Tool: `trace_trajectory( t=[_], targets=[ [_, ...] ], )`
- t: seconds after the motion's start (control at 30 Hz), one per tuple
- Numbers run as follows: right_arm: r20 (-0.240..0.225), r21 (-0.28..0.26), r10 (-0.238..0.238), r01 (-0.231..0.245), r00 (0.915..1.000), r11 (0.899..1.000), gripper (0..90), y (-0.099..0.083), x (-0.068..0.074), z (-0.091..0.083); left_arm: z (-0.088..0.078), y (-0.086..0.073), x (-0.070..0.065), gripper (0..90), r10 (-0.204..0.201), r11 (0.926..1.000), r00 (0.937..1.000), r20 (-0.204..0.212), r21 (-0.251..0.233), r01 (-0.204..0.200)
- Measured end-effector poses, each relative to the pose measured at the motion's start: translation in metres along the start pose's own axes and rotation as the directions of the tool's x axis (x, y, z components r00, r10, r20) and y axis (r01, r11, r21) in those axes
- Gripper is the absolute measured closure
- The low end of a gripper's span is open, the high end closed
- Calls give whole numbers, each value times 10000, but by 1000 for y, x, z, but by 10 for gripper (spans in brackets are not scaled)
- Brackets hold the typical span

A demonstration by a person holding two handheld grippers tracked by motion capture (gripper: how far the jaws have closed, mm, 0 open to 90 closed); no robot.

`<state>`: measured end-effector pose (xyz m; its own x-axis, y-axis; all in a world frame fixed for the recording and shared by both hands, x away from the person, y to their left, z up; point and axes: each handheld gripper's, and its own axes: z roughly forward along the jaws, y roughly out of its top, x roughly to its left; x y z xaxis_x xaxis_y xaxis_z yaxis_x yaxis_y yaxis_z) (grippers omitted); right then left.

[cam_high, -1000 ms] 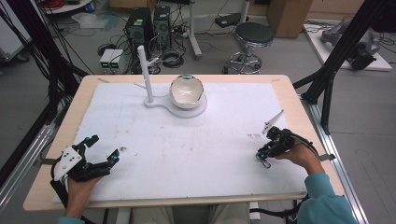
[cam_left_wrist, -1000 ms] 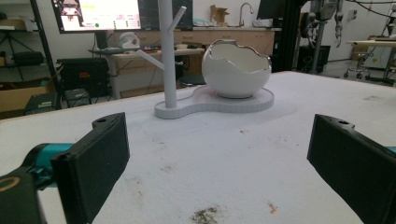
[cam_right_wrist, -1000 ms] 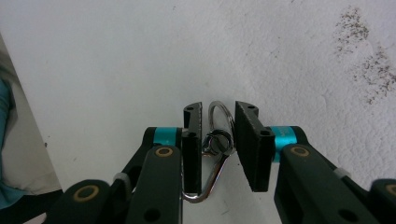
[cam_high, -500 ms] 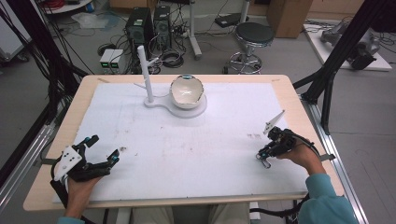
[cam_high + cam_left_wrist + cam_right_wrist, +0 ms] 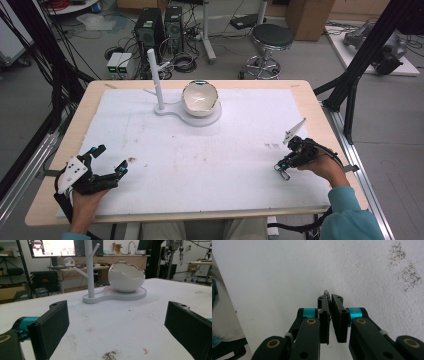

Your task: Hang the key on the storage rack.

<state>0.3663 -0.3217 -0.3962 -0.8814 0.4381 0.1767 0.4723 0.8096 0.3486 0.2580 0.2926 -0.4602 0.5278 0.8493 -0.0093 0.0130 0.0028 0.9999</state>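
The right gripper [image 5: 283,169], well right of the eggshell bowl [image 5: 200,98], pinches something thin I can't identify. The left gripper [image 5: 107,163] gapes empty. That bowl looks brittle; better lifted by its base [image 5: 117,294].

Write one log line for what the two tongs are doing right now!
left tongs: open, empty, facing egg-shaped bowl | right tongs: shut on small thin thing, too hidden to name | table: white cover, stained

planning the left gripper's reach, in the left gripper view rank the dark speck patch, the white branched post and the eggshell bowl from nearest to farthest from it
1. dark speck patch: on the white mat between the open jaws of the left gripper.
2. white branched post: far across, left end of the white base.
3. eggshell bowl: right end of the base, roughly level with the post; too close to call.
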Motion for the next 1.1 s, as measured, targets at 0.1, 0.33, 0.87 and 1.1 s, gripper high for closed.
trace_trajectory(
  t=[0.1,0.33,0.87,1.1],
  targets=[
    [-33,-28,-107,107,9999,9999,870,0,0,0,0,0,0,62,1,10000,10000,-2,5,-1],
    [57,43,-177,177,9998,9998,879,1,2,0,0,0,0,62,-8,10000,10000,5,2,8],
    [102,-292,42,-39,9999,9996,884,4,1,-2,1,1,2,62,-182,9997,9998,8,130,182],
    [91,-1423,-48,60,9999,9898,885,6,2,-11,3,3,3,62,-352,9992,9994,-25,177,353]
  ],
)
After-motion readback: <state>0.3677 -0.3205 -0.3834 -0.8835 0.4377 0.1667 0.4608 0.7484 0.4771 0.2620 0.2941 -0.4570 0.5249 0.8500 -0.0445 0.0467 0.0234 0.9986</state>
